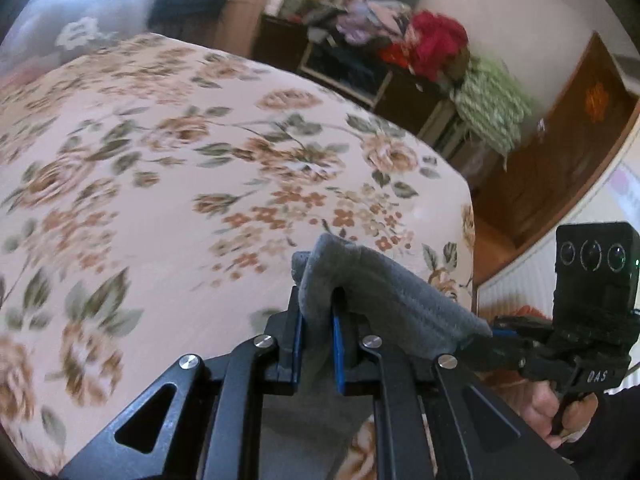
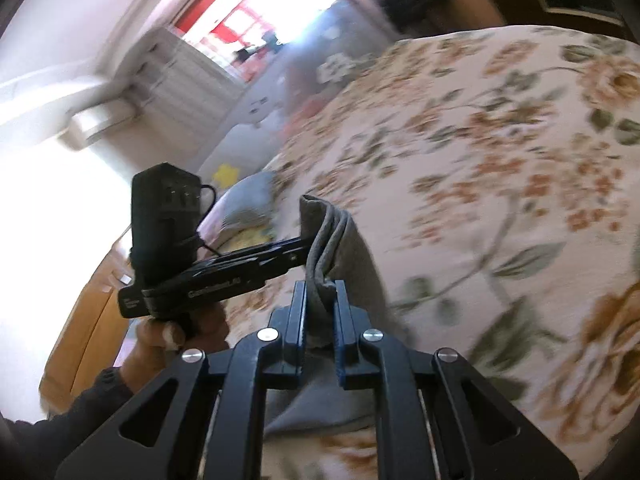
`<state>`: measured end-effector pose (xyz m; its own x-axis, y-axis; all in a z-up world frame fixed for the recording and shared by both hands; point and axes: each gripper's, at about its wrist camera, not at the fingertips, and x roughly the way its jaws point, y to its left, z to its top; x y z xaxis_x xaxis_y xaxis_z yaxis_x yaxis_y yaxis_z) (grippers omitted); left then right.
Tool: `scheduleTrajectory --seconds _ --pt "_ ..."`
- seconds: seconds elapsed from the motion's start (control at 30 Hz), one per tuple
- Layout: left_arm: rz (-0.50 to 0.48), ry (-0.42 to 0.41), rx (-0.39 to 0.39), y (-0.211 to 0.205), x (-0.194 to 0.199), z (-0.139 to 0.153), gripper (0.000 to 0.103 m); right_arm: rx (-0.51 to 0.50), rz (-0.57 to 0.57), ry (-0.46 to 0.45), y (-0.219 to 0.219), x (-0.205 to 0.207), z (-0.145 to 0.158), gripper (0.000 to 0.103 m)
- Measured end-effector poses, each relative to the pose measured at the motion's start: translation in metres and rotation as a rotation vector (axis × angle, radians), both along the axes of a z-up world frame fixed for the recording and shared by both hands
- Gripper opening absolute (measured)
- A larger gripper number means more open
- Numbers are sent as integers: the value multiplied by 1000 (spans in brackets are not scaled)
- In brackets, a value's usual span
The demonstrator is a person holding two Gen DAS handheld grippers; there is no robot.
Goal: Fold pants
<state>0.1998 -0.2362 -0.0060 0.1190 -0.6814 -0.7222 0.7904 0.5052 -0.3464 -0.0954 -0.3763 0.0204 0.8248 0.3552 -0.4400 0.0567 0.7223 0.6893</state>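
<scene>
The grey pants (image 1: 384,292) hang between both grippers above the floral bed sheet (image 1: 180,168). My left gripper (image 1: 318,312) is shut on a bunched grey edge that drapes over its fingers toward the right. The right gripper (image 1: 500,326) shows at the right in the left wrist view, pinching the same edge. In the right wrist view my right gripper (image 2: 321,292) is shut on several folded layers of the pants (image 2: 340,240). The left gripper (image 2: 306,246) comes in from the left and grips the same edge. The rest of the pants hangs below, mostly hidden.
The bed (image 2: 500,168) fills most of both views. A dark shelf with piled clothes (image 1: 400,44) stands beyond it, next to a wooden door (image 1: 560,152). A blue pillow (image 2: 248,200) lies at the bed's far side near a window (image 2: 256,12).
</scene>
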Motion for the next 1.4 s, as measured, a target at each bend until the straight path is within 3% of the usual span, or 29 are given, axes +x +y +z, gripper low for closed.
scheduleTrajectory --seconds 0.23,0.5,0.77,0.87,1.0,1.1,1.2,1.3,1.4 --pt "147 20 -61 92 -12 -2 11 32 199 -7 85 21 4 12" --pt "321 106 -107 181 -18 -45 10 97 337 72 156 51 -33 12" --pt "383 202 -170 239 -20 -91 10 54 435 169 219 68 -68 12" --pt "409 273 -128 257 -19 -112 11 11 445 213 236 73 -78 12" --pt "454 309 -54 278 -28 -121 15 -45 490 248 259 78 -87 12" --pt "507 309 -51 301 -36 -115 20 -115 516 281 272 75 -92 19" --pt "617 286 -49 326 -53 -105 24 -138 541 281 273 62 -88 46" --pt "682 272 -104 335 -80 -92 32 -118 545 216 259 40 -71 49" --pt "693 234 -101 313 -96 -83 36 -131 507 162 237 31 -49 49"
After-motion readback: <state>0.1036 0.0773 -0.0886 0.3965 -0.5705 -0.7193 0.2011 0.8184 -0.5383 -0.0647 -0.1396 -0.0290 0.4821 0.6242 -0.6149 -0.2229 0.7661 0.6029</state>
